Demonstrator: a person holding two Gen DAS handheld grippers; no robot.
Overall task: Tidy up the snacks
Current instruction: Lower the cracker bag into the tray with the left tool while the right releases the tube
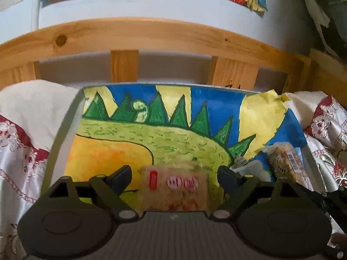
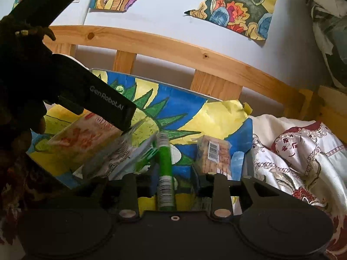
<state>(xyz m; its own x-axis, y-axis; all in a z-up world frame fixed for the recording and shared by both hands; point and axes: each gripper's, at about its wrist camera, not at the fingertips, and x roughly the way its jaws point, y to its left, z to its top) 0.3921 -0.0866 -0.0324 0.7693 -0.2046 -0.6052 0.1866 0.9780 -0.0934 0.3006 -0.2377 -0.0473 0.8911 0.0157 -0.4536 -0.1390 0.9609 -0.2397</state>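
**Snack packets and gripper positions over the painted board**

Left gripper (image 1: 174,178): we see its jaws spread wide, with a tan snack packet (image 1: 173,187) lying between the fingertips. The packet is blurred. Its long axis runs across the jaws, from 9 o'clock to 3 o'clock, and its printed face with red marks is turned up toward the camera. We cannot tell whether either fingertip touches it; a gap shows at the 9 o'clock side.

Right gripper (image 2: 173,181): we see its jaws partly spread around a green tube-shaped packet (image 2: 165,173). The tube's long axis runs along the fingers, from 6 o'clock to 12 o'clock, with the barcode end nearest the camera. We cannot tell whether the pads press on it.

In the right wrist view, a small barcoded snack packet (image 2: 214,153) stands at 1 o'clock of the tube, near the right finger, its long axis roughly upright in the frame. The same packet (image 1: 286,162) appears at 3 o'clock in the left wrist view. Clear wrapped items (image 2: 121,160) lie at 10 o'clock of the tube.

All of these rest on a painted board (image 1: 121,134) showing green spikes on blue and yellow. A wooden bed rail (image 1: 151,34) crosses at 12 o'clock, and embroidered cloth (image 2: 303,151) lies at 3 o'clock.
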